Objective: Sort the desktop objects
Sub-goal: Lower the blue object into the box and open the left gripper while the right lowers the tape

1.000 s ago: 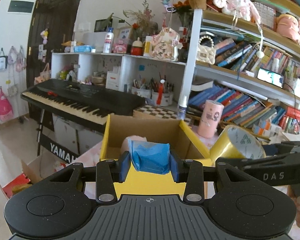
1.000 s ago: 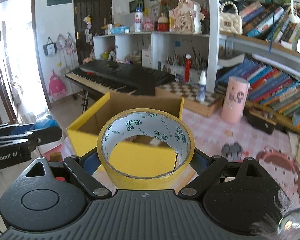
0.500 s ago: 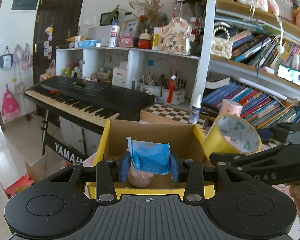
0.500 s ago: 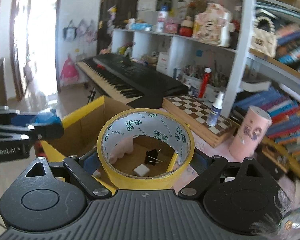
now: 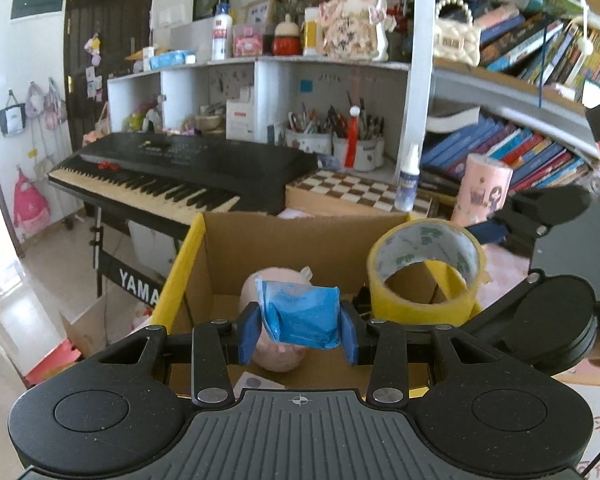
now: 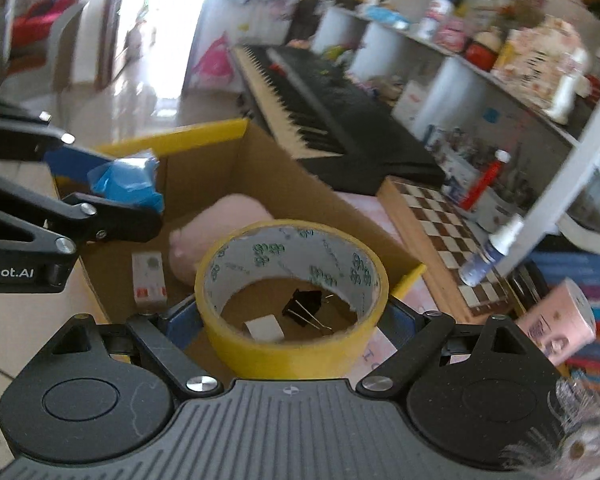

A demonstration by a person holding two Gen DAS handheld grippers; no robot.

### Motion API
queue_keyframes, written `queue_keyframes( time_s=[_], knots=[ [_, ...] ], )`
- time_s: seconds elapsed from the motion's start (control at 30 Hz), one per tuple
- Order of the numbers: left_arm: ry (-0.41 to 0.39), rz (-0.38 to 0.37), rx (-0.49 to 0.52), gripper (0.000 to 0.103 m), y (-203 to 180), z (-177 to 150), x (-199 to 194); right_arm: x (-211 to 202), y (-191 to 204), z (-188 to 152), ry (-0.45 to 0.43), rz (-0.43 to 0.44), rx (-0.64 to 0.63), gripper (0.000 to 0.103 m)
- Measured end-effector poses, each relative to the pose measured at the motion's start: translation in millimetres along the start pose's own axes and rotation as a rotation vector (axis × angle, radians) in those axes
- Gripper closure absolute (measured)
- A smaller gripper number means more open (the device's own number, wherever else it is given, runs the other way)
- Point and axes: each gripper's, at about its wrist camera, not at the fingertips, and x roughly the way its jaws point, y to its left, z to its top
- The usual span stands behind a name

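The open cardboard box with yellow-edged flaps point(image 6: 236, 168) sits under both grippers. The right gripper point(image 6: 290, 312), jaws wide, clamps the yellow roll of packing tape point(image 6: 290, 344) over the near-right corner; released here, I judge it could catch the rim and fall outside. The left gripper point(image 5: 298, 330), jaws half closed, pinches a crumpled blue wrapper point(image 5: 302, 318) above the box; it may snag.

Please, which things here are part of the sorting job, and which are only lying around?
Job:
- blue packet in left claw
- yellow tape roll in right claw
- cardboard box

Lying around:
- keyboard
- chessboard
- pink cup
- spray bottle
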Motion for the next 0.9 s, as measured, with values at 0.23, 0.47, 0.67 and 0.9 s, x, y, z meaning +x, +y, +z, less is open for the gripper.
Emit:
queue_keyframes(
  time_s=[0.23, 0.47, 0.67, 0.9],
  knots=[
    [0.067, 0.012, -0.002, 0.064, -5, -5, 18, 19, -6, 4, 0.038, 0.101, -0.072, 0.013],
    [0.102, 0.033, -0.04, 0.064, 0, -6, 28, 32, -18, 7, 0.075, 0.196, -0.038, 0.013],
    [0.129, 0.036, -0.064, 0.064, 3, -8, 32, 40, -26, 4, 0.113, 0.271, 0.022, 0.012],
    [0.153, 0.043, -0.077, 0.062, 5, -7, 34, 42, -27, 4, 0.121, 0.29, 0.02, 0.012]
  ],
)
